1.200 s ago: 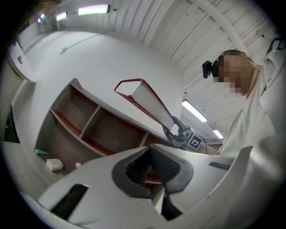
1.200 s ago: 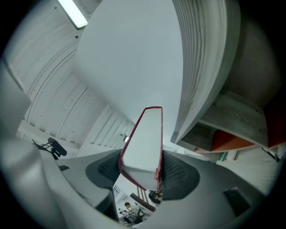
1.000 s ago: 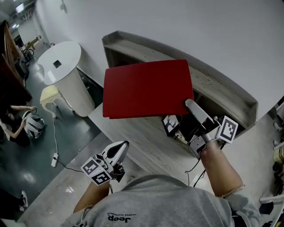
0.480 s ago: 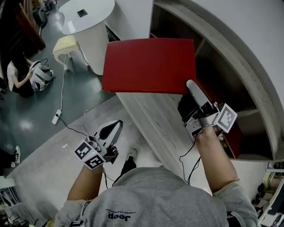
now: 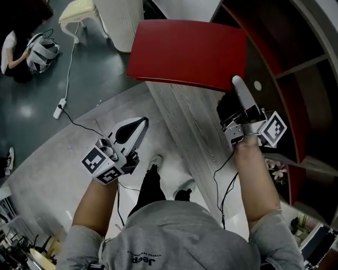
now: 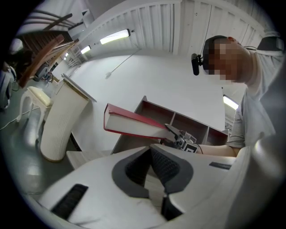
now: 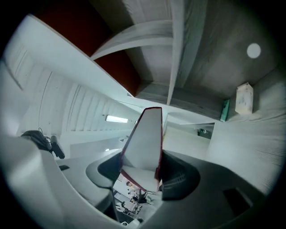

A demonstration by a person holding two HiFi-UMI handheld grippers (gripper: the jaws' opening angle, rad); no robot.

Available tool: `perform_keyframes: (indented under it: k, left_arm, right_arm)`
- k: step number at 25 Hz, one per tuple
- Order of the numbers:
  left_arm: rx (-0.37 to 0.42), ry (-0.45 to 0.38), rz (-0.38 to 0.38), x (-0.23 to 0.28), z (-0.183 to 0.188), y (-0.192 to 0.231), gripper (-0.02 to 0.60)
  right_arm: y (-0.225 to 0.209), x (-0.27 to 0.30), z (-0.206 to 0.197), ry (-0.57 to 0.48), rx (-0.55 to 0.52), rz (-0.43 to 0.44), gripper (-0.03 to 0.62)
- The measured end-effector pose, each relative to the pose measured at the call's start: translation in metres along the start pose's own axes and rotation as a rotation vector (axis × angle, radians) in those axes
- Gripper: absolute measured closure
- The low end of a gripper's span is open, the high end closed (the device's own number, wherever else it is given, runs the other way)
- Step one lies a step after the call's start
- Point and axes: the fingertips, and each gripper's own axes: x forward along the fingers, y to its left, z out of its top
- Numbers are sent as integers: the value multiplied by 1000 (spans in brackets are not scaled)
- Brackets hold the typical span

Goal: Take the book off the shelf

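Note:
The red hardcover book (image 5: pixel 187 52) is off the shelf and held flat in the air, with my right gripper (image 5: pixel 236 84) shut on its near right corner. Seen from the left gripper view, the book (image 6: pixel 134 126) shows its white page edge, with the right gripper (image 6: pixel 181 136) at its right end. In the right gripper view the book's page block (image 7: pixel 145 143) stands between the pads of the right gripper (image 7: pixel 143 172). My left gripper (image 5: pixel 138 126) hangs low on the left over the floor, jaws together and empty; its pads (image 6: pixel 167 167) meet.
The grey wooden shelf unit (image 5: pixel 195 132) runs diagonally below the book, with dark red compartments (image 5: pixel 280 52) at the right. A small carton (image 7: pixel 244 99) stands inside one compartment. A white ribbed pedestal (image 5: pixel 119 21), a cream stool (image 5: pixel 79 10), a floor cable (image 5: pixel 68 111) and a seated person (image 5: pixel 21 52) lie left.
The head view has swung down and over the shelf front. The book has stayed in the right gripper and come out further from the shelf. The left gripper has stayed low and empty.

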Motion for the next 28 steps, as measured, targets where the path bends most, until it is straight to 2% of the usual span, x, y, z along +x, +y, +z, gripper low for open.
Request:
perform_keyframes:
  k: [9, 13, 16, 23, 28]
  left_arm:
    - [-31, 49, 11, 8, -40, 55, 551]
    - [-57, 69, 12, 11, -56, 73, 551]
    - [-68, 72, 5, 14, -55, 87, 551]
    - [-68, 71, 1, 18, -55, 85, 551]
    - [-72, 73, 13, 16, -59, 88, 551]
  right_arm:
    - [-120, 19, -25, 17, 23, -113, 329]
    - [-160, 18, -32, 13, 42, -166, 329]
    - [-176, 27, -39, 20, 50, -192, 329]
    - [-207, 17, -45, 58, 10, -280, 329]
    - [-218, 14, -46, 83, -9, -298, 329]
